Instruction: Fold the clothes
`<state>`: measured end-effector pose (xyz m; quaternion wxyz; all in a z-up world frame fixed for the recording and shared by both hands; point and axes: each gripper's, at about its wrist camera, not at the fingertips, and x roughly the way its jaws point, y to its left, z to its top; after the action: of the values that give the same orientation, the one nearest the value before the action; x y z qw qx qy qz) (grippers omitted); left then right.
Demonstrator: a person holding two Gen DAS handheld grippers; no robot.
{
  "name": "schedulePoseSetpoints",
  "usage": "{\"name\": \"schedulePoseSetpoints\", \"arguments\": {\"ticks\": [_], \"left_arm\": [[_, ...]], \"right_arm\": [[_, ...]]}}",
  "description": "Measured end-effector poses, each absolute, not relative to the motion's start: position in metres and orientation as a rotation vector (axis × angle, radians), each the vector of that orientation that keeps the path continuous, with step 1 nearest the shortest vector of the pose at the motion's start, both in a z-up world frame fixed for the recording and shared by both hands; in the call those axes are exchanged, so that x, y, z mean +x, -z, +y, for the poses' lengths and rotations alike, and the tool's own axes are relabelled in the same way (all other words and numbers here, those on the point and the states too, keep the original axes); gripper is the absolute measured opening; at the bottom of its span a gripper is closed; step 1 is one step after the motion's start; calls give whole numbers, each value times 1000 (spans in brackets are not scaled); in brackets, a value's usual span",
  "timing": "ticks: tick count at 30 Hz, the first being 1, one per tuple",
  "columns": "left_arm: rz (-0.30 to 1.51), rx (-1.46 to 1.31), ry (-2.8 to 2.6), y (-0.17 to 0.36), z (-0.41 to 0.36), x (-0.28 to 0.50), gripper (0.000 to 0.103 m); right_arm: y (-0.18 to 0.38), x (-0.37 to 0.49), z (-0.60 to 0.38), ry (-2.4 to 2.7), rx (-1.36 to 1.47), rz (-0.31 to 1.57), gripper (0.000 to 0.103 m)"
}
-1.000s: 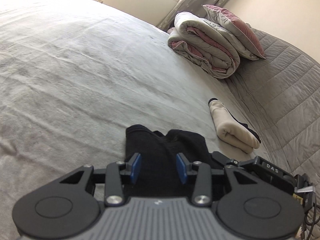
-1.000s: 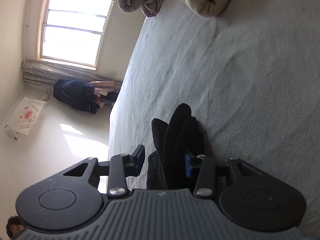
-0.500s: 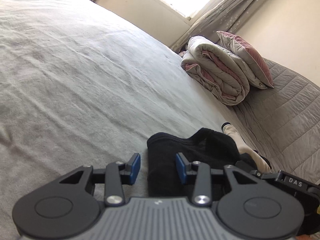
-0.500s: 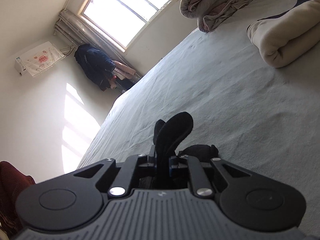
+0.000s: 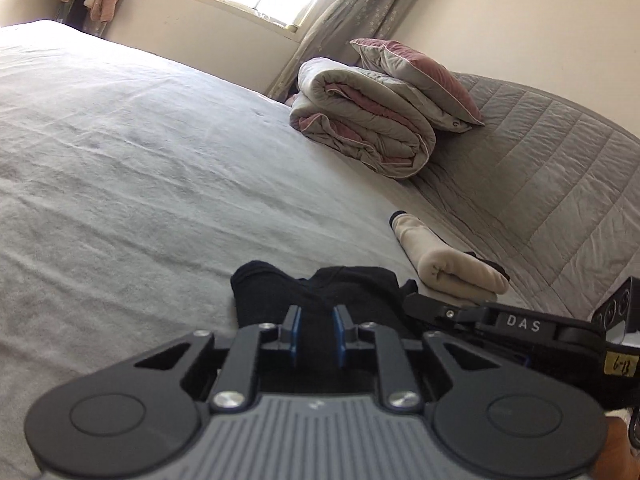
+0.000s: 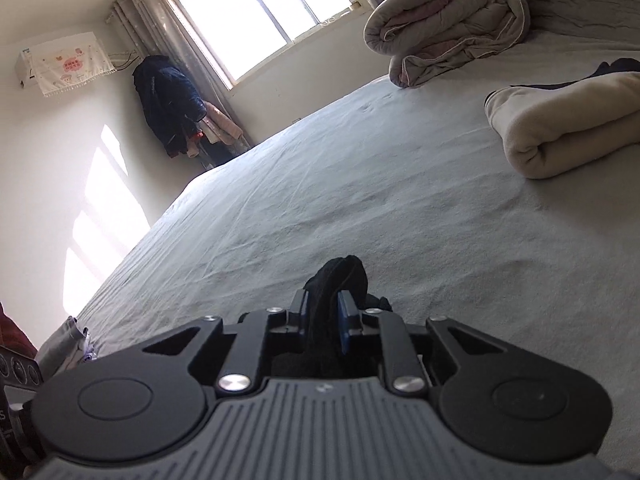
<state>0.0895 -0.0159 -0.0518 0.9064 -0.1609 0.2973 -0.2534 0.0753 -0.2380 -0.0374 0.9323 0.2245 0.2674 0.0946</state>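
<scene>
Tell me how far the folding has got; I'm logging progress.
Done: one beige garment lies rolled on the bed. In hand: the black garment, bunched, with the left hand-held gripper and the right hand-held gripper both shut on it. Left: flattening and folding it. No other loose clothes show on the bed.

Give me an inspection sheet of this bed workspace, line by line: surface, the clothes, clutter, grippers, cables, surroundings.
Surface: wrinkled grey bed sheet.
Job's things: black fabric garment bunched on the sheet; rolled cream garment beside it, apart.
Clutter: folded grey-and-pink quilt with a pink pillow on top.
Grippers: left hand-held gripper shut on the black garment; right hand-held gripper shut on it too.
Cables: nothing seen.
Surroundings: bright window, grey curtain, dark hanging coat, covered wall air conditioner.
</scene>
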Motion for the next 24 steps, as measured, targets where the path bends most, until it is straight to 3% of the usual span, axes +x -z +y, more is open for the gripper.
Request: {"name": "schedulePoseSetpoints", "arguments": {"ticks": [5,8,11,15,23,24], "left_arm": [[618,-173,565,51,-28,71,18],[616,-151,568,37,-23,74,27],[636,-179,535,31,-16,93,42],[718,-247,490,41,-8,127,48],[799,-464,463,73,-6,172,46],[809,-492,464,76,-7,175,40]], "right_arm": [[55,82,-255,-96,469,618,20],[48,75,-266,-113,564,619,25],[42,66,-273,-142,666,627,52],[40,54,-276,-163,743,676,62],[61,49,-269,-227,892,807,62],[64,51,-269,-238,909,815,60]]}}
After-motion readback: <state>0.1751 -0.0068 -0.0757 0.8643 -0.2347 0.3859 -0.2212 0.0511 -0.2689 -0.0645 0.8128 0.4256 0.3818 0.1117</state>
